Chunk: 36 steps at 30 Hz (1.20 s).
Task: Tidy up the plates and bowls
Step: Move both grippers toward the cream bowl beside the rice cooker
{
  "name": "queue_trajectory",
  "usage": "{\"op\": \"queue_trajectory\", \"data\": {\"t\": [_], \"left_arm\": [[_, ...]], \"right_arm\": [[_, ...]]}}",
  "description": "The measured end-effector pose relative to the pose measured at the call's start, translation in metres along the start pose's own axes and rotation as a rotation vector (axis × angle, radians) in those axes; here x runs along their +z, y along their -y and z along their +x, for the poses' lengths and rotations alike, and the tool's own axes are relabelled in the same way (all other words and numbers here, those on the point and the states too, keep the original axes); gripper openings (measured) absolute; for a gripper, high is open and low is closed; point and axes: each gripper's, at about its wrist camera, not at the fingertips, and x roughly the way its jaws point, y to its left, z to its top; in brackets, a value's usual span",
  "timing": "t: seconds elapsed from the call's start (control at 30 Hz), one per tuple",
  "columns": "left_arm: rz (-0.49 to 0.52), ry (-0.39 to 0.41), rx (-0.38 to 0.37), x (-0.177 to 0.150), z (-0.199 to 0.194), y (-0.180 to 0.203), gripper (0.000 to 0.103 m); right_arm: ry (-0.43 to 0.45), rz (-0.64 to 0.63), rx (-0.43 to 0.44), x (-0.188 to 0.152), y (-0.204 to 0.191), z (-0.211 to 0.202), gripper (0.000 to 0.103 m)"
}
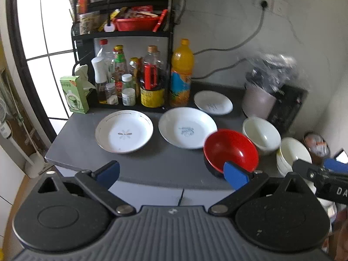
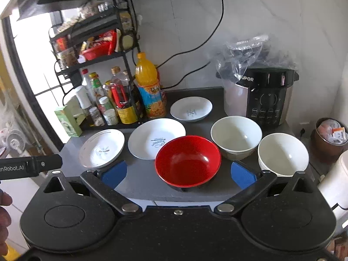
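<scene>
Both tongs [image 1: 171, 174] [image 2: 178, 174] wide apart, empty, near red bowl [image 2: 188, 160].

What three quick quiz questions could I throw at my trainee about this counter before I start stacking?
1. How many plates and how many bowls sit on the counter?
2. True or false: the red bowl lies in front of the right gripper, between its open fingers.
3. Which plate is nearest the juice bottle: A the gold-trimmed plate, B the large plate, C the small plate?

Key: 1. Three plates; three bowls, namely the red bowl, the cream bowl and the white bowl. 2. True. 3. C; the left gripper is also open.
</scene>
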Motion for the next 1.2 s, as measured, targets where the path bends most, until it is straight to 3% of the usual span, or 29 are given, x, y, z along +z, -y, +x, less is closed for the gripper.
{"op": "queue_trajectory", "data": {"t": [0.27,0.63,0.9,1.2], "left_arm": [[-0.087,-0.042,-0.006,0.032,0.062,-0.048,0.102],[-0.064,-0.039,-0.065,0.075,0.116,-0.090,0.102],[-0.020,-0.067,-0.114,0.089,0.141,-0.097,0.102],[0.038,-0.079,-0.186,0.098,0.163,-0.075,0.102]], "right_arm": [[0.015,0.054,-0.018,0.026,-0.035,0.049,0.103],[0.015,0.129,-0.119,0.047,-0.061,0.087,0.103],[0.015,0.192,-0.177,0.053,-0.050,0.093,0.103],[0.024,0.221,-0.270,0.050,-0.019,0.101,0.100]]}}
